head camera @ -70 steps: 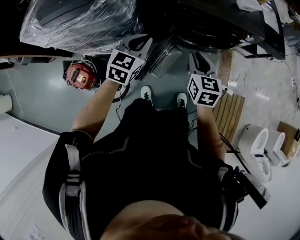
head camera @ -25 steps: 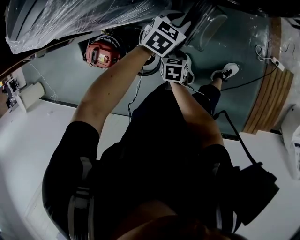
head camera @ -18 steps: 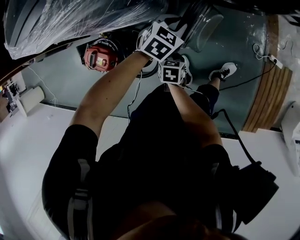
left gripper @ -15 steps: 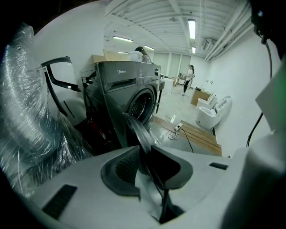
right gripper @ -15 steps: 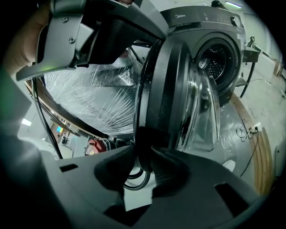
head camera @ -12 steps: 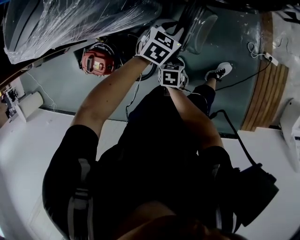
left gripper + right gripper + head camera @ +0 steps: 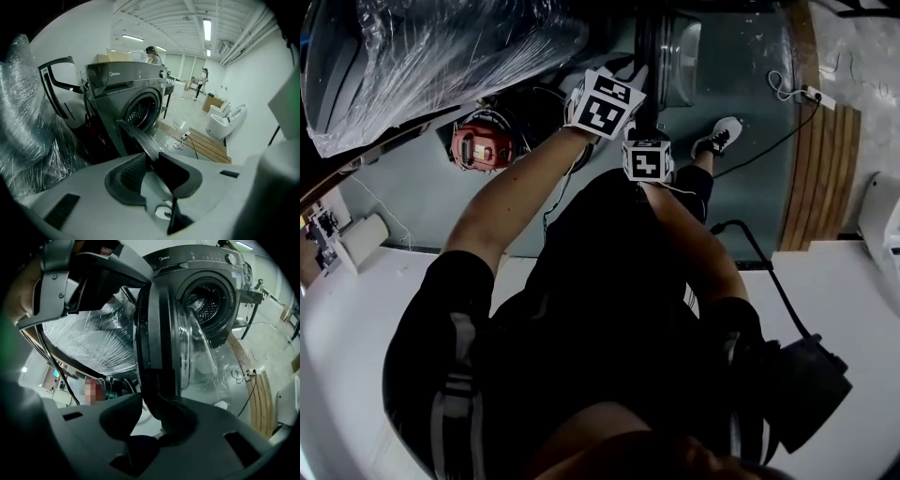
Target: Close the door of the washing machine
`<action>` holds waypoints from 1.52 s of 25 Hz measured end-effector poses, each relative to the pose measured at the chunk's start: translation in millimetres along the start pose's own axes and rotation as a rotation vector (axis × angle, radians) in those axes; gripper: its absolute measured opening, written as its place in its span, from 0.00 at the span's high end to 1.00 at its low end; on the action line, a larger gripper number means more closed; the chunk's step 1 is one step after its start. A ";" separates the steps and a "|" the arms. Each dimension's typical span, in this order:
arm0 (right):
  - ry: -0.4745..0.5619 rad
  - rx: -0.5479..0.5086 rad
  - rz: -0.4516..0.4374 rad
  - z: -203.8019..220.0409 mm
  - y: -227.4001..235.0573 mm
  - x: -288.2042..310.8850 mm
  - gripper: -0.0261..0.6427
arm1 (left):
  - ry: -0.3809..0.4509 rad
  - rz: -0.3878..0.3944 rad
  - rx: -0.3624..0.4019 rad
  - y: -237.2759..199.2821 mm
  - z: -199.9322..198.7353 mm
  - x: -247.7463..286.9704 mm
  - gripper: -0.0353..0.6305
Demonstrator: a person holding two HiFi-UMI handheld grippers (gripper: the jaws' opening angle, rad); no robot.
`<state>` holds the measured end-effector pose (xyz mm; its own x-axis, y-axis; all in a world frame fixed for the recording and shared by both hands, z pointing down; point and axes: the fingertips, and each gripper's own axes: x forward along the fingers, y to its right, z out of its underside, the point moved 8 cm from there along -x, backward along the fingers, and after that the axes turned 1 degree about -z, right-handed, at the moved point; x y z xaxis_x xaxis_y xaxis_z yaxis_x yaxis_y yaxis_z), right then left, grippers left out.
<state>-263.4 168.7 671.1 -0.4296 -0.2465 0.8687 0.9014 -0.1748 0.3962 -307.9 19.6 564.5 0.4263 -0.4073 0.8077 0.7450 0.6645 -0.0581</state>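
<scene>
1. My left gripper [image 7: 151,161], low in the centre of its own view, pinches the thin edge of the washing machine door [image 7: 157,333]. The edge runs straight into the gap between the jaws.
2. My right gripper [image 7: 149,414] is clamped on the same door's dark rim. The left one shows at the upper left of the right gripper view, gripping the rim higher up.
3. The door stands swung out, edge-on to me, top centre of the head view. Its glass bowl [image 7: 201,350] bulges toward the machine's mouth.
4. Behind it is the dark grey washing machine [image 7: 119,84]. Its drum [image 7: 209,303] is open, with the perforated metal wall showing.
5. A plastic-wrapped bulk [image 7: 422,56] fills the upper left of the head view, close beside the machine. A red device [image 7: 480,147] sits on the floor by it.
6. To the right lie wooden slats [image 7: 816,141] with a power strip [image 7: 186,136] and its cable on them.
7. Farther off, at the right of the left gripper view, stand two white toilets [image 7: 225,121].
</scene>
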 end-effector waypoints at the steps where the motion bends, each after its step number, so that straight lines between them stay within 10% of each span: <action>1: -0.001 0.004 0.010 2.4 8.9 -3.6 0.81 | -0.001 0.003 0.010 5.4 -2.9 2.0 0.82; 16: -0.014 0.050 0.150 -10.8 141.2 -59.6 0.80 | -0.039 0.059 -0.018 65.2 -57.5 43.5 0.80; 38: -0.033 -0.121 0.222 -87.3 292.2 -105.1 0.77 | -0.197 0.113 0.593 117.7 -150.9 107.2 0.80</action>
<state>40.4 60.3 669.5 -0.2181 -0.2609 0.9404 0.9596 -0.2331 0.1578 -97.0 -40.4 555.7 0.3409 -0.2286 0.9119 0.2657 0.9539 0.1398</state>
